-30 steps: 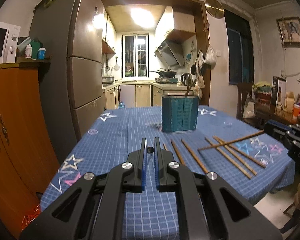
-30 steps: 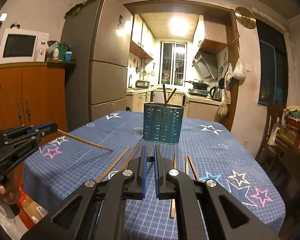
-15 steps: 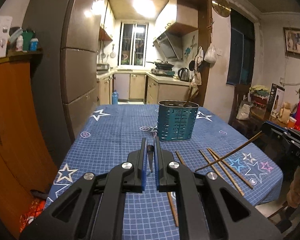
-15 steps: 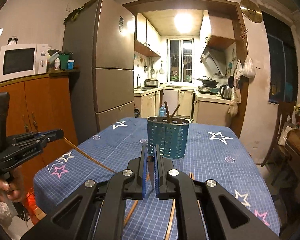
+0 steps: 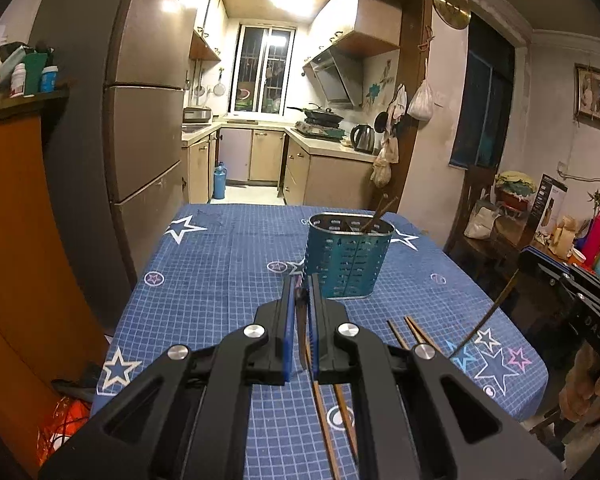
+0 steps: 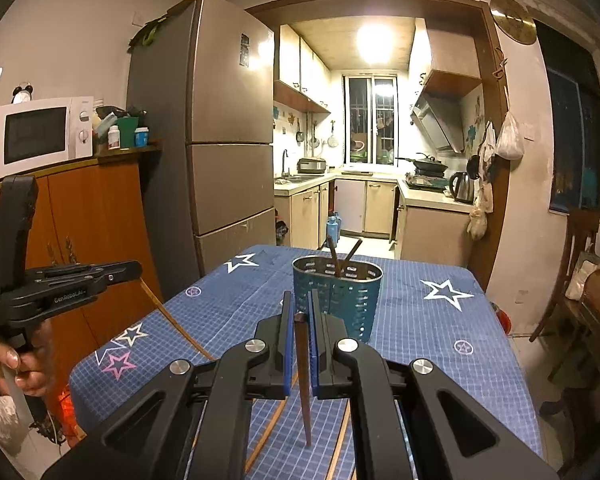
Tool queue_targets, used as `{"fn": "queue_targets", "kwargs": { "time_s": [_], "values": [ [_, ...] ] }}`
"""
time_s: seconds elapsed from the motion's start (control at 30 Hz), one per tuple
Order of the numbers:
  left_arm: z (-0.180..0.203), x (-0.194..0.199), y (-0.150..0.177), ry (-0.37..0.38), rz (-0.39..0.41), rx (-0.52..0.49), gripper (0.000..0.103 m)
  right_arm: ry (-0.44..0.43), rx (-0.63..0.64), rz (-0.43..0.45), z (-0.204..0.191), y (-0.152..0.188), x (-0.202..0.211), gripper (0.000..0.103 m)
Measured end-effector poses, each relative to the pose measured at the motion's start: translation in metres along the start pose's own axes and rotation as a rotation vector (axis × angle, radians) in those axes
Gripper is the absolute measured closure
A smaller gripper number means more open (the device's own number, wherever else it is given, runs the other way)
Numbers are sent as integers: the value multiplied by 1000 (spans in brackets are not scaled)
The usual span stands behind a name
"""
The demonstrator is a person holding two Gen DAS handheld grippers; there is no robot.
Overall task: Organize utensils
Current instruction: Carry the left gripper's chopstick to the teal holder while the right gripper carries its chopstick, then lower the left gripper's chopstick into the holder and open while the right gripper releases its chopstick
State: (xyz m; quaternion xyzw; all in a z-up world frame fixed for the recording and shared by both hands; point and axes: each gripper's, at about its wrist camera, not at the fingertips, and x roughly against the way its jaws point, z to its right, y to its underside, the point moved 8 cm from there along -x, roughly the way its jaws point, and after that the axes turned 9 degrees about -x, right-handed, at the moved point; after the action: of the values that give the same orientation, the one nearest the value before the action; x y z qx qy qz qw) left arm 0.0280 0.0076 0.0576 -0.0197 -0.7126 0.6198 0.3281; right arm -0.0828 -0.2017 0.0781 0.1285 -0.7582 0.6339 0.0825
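Item: wooden chopsticks, one pinched in each gripper above the blue tablecloth (image 5: 220,264).

Left gripper (image 5: 300,300) and right gripper (image 6: 299,312) each clamp a chopstick (image 6: 303,380) hanging downward; others lie loose (image 5: 324,412) or stand in the teal holder (image 6: 337,300). Probably light, stiff, slippery: grip mid-shaft. Legible on the left gripper: "GenRobot.AI".
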Motion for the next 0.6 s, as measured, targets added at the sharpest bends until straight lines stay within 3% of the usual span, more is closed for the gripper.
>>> {"fn": "queue_targets", "kwargs": {
  "time_s": [0.33,0.6],
  "values": [
    [-2,-15,-50,-20,-12,-38,98,6,-9,15,24,-41,-20,95],
    [-1,-34,-127,11,28,-25,98,48,-16,105,56,-123,-31,95]
  ]
}}
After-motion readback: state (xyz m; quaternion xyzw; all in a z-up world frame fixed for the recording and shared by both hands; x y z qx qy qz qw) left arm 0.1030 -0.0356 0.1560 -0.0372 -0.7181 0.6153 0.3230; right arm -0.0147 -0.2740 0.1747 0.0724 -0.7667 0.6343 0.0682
